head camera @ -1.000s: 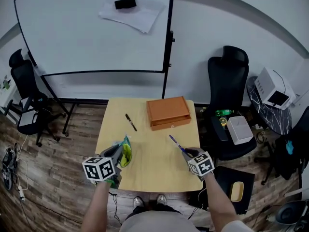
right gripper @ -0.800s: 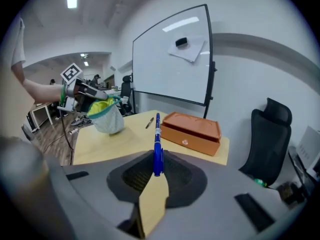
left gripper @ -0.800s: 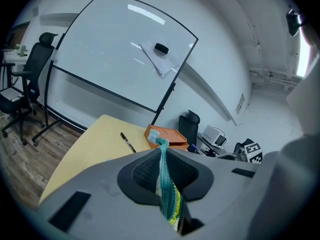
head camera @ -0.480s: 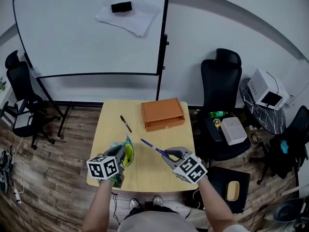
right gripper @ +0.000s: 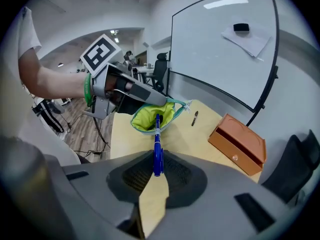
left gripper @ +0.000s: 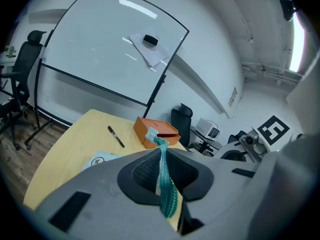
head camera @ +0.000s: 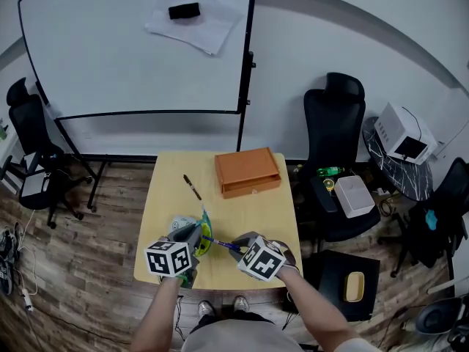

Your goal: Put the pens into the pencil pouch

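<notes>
The pencil pouch (head camera: 198, 237), teal-edged with a yellow-green lining (right gripper: 151, 118), is held up at the table's near left. My left gripper (head camera: 192, 235) is shut on its teal zip edge (left gripper: 163, 180). The pouch mouth gapes toward my right gripper (head camera: 236, 245), which is shut on a blue pen (right gripper: 157, 149). That pen (head camera: 218, 242) points left, its tip at the mouth over the lining. A black pen (head camera: 192, 188) lies loose on the table beyond the pouch, seen also as the black pen (left gripper: 116, 136) in the left gripper view and the black pen (right gripper: 194, 118) in the right one.
An orange box (head camera: 248, 171) with a drawer stands at the far side of the wooden table (head camera: 271, 218). A pale blue flat piece (left gripper: 100, 160) with a round logo lies by the pouch. A whiteboard (head camera: 132, 50) and black chairs (head camera: 333, 145) surround the table.
My right gripper has swung left across the table with the blue pen, bringing its tip to the pouch mouth. My left gripper with the pouch has shifted slightly right.
</notes>
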Motion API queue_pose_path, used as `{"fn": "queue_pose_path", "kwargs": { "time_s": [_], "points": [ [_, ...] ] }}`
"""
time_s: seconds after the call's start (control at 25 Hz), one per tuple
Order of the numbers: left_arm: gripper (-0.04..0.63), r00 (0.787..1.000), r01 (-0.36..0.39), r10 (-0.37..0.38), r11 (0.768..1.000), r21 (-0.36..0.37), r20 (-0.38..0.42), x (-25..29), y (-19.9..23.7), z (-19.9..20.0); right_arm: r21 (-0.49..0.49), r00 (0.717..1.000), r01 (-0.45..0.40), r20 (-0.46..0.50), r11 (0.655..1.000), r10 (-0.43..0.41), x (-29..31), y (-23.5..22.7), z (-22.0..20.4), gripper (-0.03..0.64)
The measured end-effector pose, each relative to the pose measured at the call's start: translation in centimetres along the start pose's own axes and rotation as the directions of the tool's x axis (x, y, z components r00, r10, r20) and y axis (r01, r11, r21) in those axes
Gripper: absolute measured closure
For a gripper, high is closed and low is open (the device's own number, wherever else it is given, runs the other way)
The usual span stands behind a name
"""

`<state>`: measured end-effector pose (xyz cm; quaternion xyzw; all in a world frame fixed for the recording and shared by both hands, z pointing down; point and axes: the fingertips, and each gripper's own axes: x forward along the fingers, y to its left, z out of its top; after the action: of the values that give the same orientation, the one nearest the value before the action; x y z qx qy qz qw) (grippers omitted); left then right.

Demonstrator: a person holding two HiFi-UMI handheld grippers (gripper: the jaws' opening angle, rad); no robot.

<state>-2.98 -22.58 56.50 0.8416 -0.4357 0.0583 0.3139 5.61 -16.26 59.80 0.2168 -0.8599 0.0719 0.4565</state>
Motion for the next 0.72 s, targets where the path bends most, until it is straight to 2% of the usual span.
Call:
{"fn": "queue_pose_path", "kwargs": {
  "time_s": [0.12,0.24,0.6,0.72],
  "points": [
    [0.558,0.999,0.024,-0.023,1.000,0.021,-0.022,0.3,-1.0,-0.9,0.011,1.000,-0.003,-0.022,1.000,0.003,0.6,0.4,0.5,0.557],
    [0.558,0.999,0.042,-0.041,0.999,0.020,-0.033,0.5,-1.9,-1.5,0.033,1.000,0.000,-0.003,0.999,0.000,1.0,0.5,1.4,0.557],
    [0.558,0.996,0.081,-0.082,0.997,-0.009,-0.024,-0.4,-2.9,-1.5,0.058,1.000,0.016,0.026,0.998,-0.017,3.2,1.0,4.5,0.557],
    [0.558,0.994,0.110,-0.111,0.993,-0.040,-0.016,-0.8,-3.3,-1.3,0.051,1.000,0.015,0.023,0.999,-0.016,4.0,1.5,5.0,0.557]
  ]
}}
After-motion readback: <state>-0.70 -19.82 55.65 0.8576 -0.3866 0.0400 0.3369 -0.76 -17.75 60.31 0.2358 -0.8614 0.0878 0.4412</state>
